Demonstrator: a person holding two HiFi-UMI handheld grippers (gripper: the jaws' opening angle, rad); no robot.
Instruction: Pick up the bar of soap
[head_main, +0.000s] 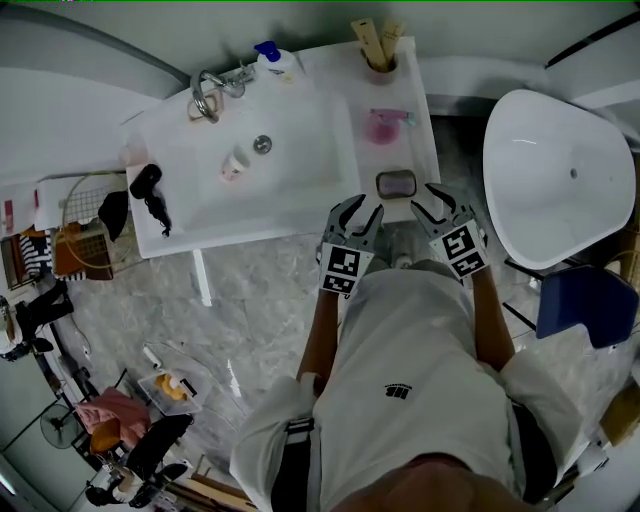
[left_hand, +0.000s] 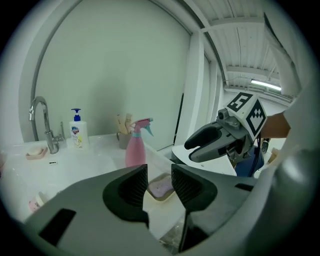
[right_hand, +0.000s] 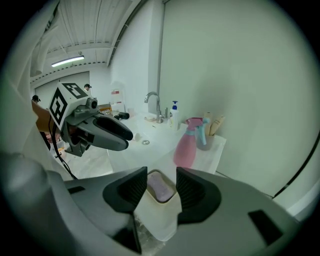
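**Near field.** My left gripper (head_main: 357, 212) and right gripper (head_main: 441, 203) hang side by side over the front edge of the counter (head_main: 424, 150). In each gripper view I read the jaws as parted by a modest gap, with nothing clamped between them.

**Middle field.** Just beyond the tips, framed in both gaps, lies the bar of soap (head_main: 397, 184). It is pale purple and lies flat in its dish (head_main: 379, 186) at the counter's near right corner. Neither gripper touches it.

**Far field.** Behind the dish stands a pink spray bottle (head_main: 381, 127), upright. Behind that, a cup (head_main: 381, 62) of upright sticks sits at the back edge. Left of this strip is the sink (head_main: 290, 185), with a tap (head_main: 208, 97) and a pump bottle (head_main: 273, 60) at its far rim. A black hair dryer (head_main: 148, 186) lies on the sink's left edge.
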